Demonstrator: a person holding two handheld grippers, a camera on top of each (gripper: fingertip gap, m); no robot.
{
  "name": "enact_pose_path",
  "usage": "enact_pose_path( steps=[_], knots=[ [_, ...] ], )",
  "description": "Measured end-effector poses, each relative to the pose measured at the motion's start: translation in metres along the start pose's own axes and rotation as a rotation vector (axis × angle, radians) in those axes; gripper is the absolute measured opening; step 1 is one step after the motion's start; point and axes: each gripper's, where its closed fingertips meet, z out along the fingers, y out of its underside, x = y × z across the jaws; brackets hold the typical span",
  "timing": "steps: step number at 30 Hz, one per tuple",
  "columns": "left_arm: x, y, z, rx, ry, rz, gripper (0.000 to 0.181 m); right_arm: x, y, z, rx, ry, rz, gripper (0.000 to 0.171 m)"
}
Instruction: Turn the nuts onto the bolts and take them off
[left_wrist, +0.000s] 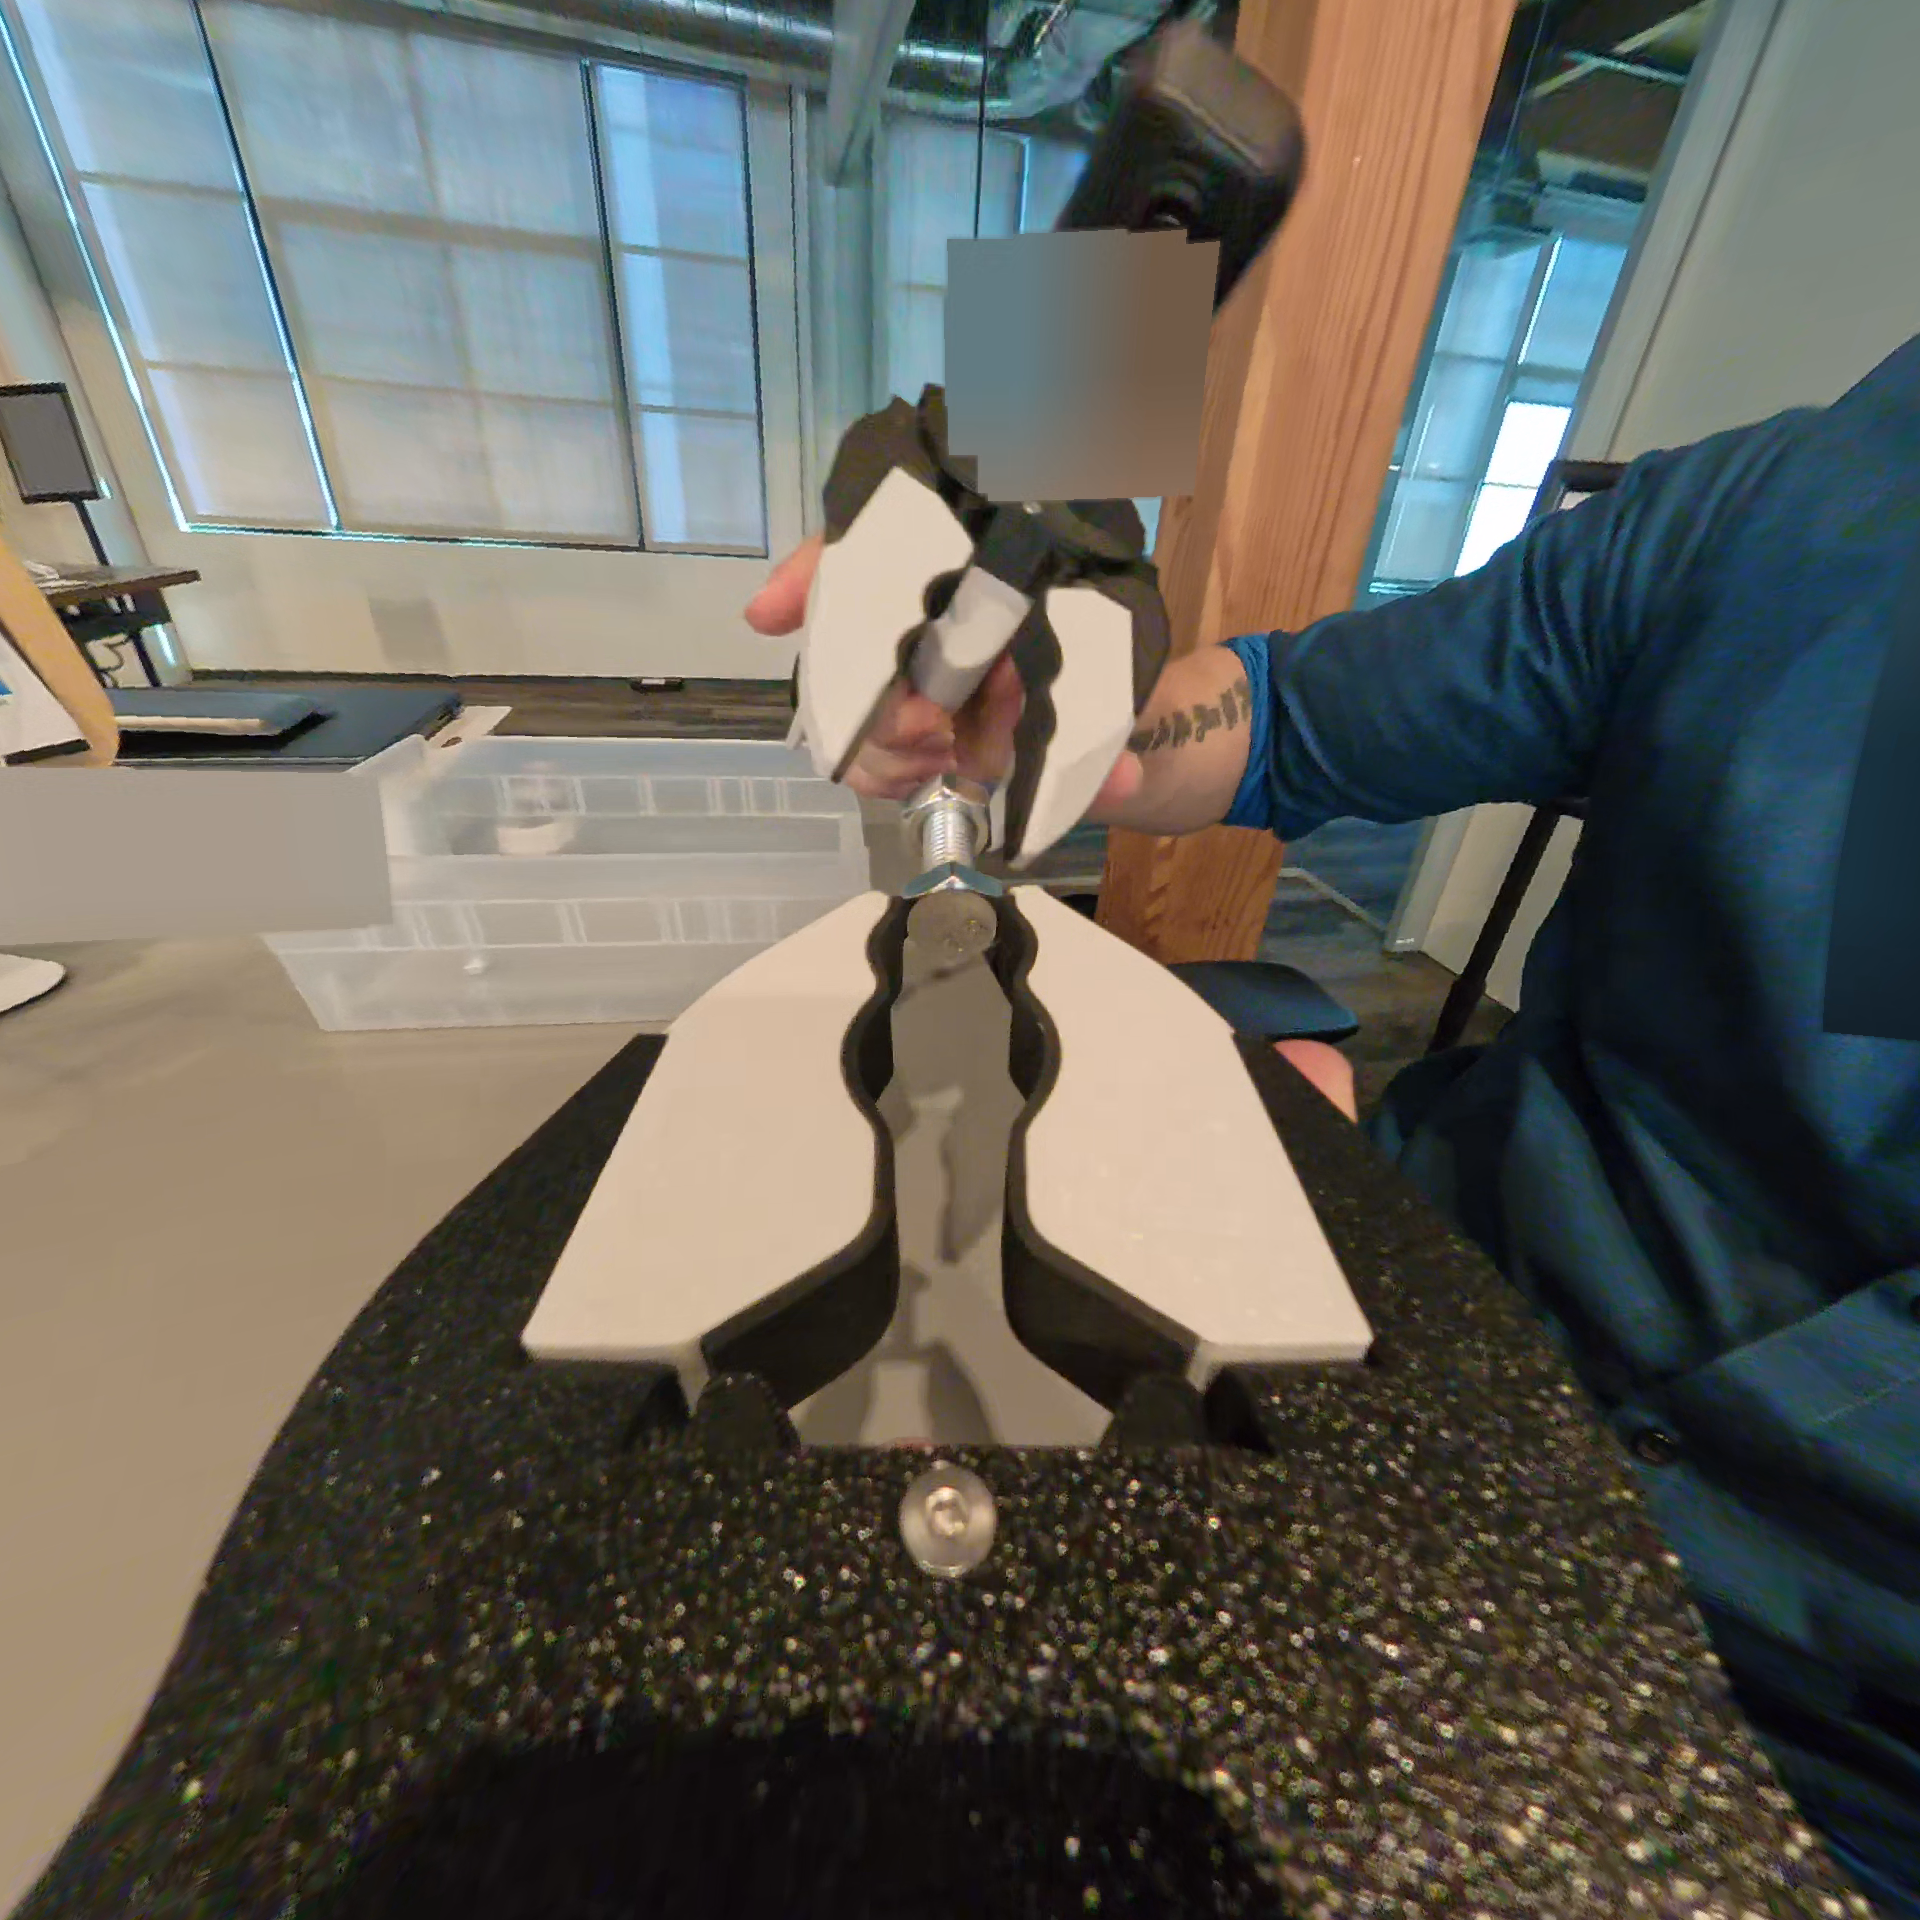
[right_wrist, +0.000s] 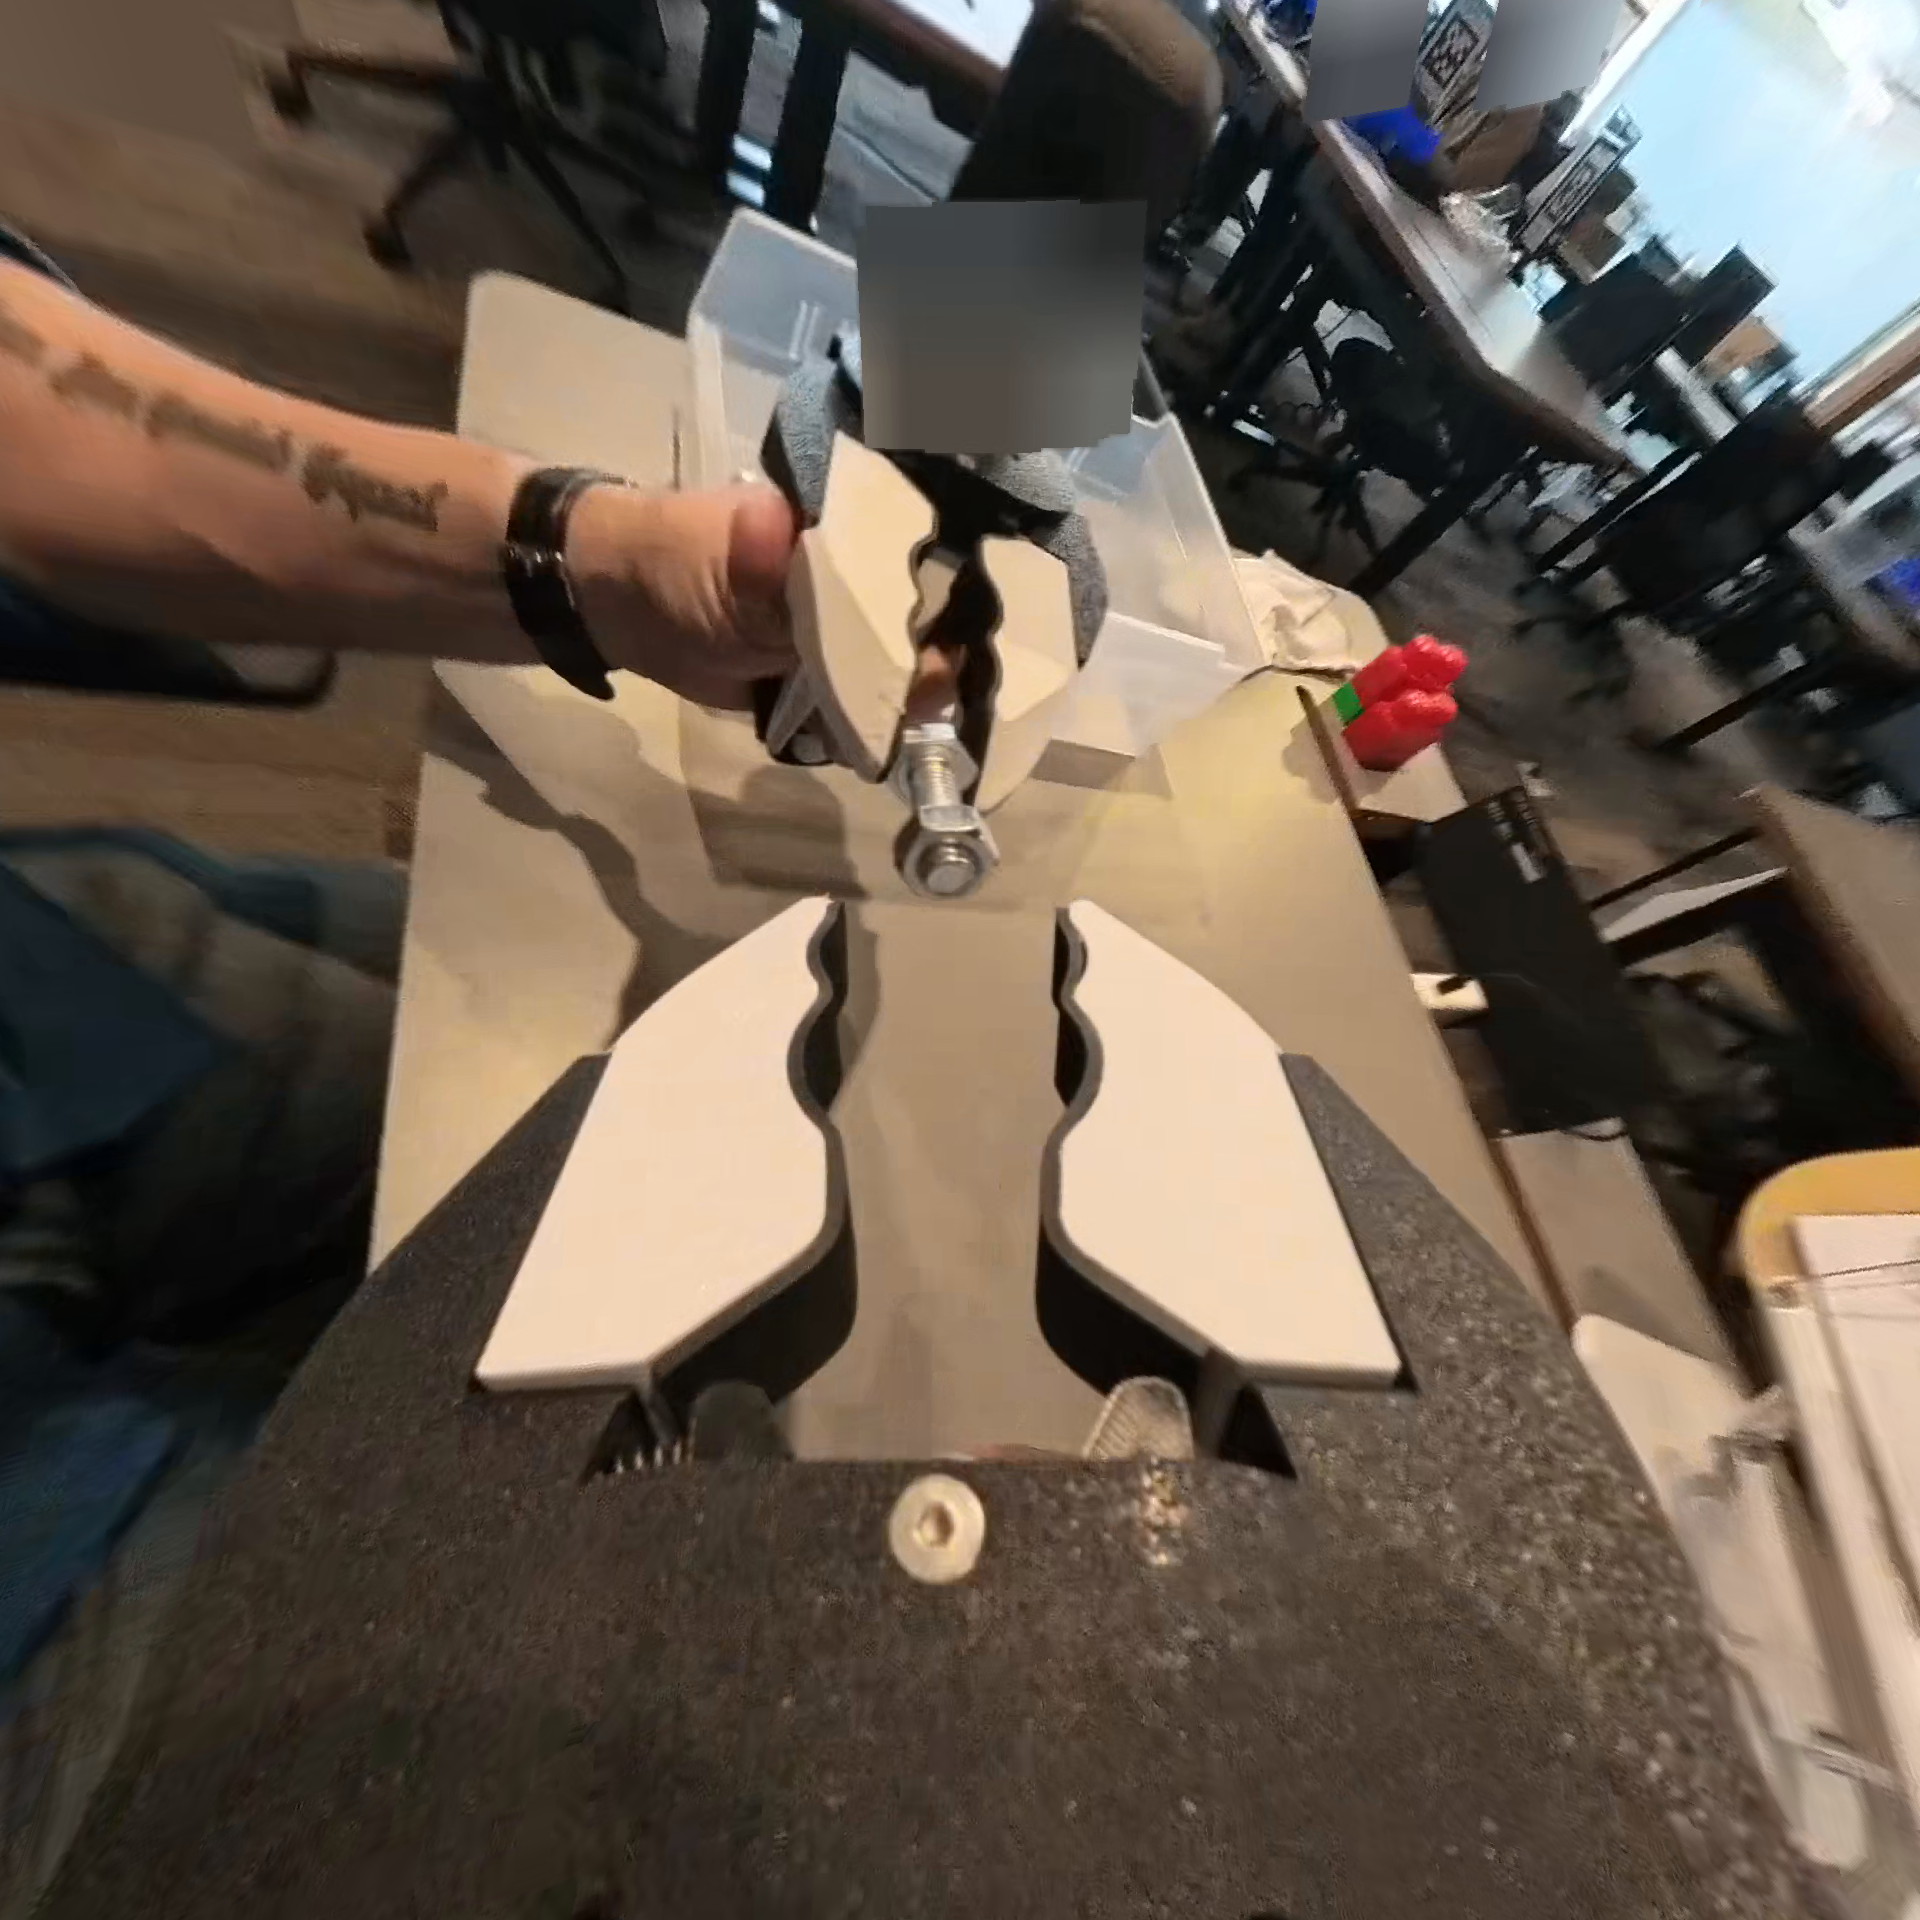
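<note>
My left gripper (left_wrist: 951, 916) is clenched on the head end of the bolt (left_wrist: 945, 844), which sticks straight out past its tips, in the air above the grey table (right_wrist: 540, 966). My right gripper (right_wrist: 951, 914) faces it with its 2 fingers released and spread wide. The nut (right_wrist: 943, 850) sits at the bolt's free end, just ahead of those tips and roughly centred on the gap, though I cannot tell if it touches either finger. Room is fair: the table's left edge drops off near my forearm, a clear plastic bin (left_wrist: 623, 904) stands behind the work, and a wooden post (left_wrist: 1330, 416) rises beyond the table on the right. Only the right wrist view shows the red blocks (right_wrist: 1403, 696) by the table's far right edge, and a 2nd hex piece (right_wrist: 935, 750) up against the clenched jaws. Only the left wrist view shows the windows and the blue sleeve (left_wrist: 1558, 675).
</note>
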Motion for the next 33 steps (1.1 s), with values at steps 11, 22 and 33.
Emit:
enact_pose_path(
  steps=[11, 22, 33],
  knots=[
    [0.005, 0.005, 0.006, -0.038, 0.019, 0.016, 0.017, -0.008, -0.004, 0.006, -0.004, -0.056, 0.017, 0.019],
    [0.008, 0.008, 0.011, -0.154, -0.078, 0.190, 0.017, -0.015, -0.005, -0.004, 0.093, -0.732, 1.211, 0.019],
    [0.000, 0.004, 0.004, -0.073, -0.069, 0.075, 0.017, 0.006, 0.005, 0.002, 0.133, -0.297, 0.624, 0.043]
  ],
)
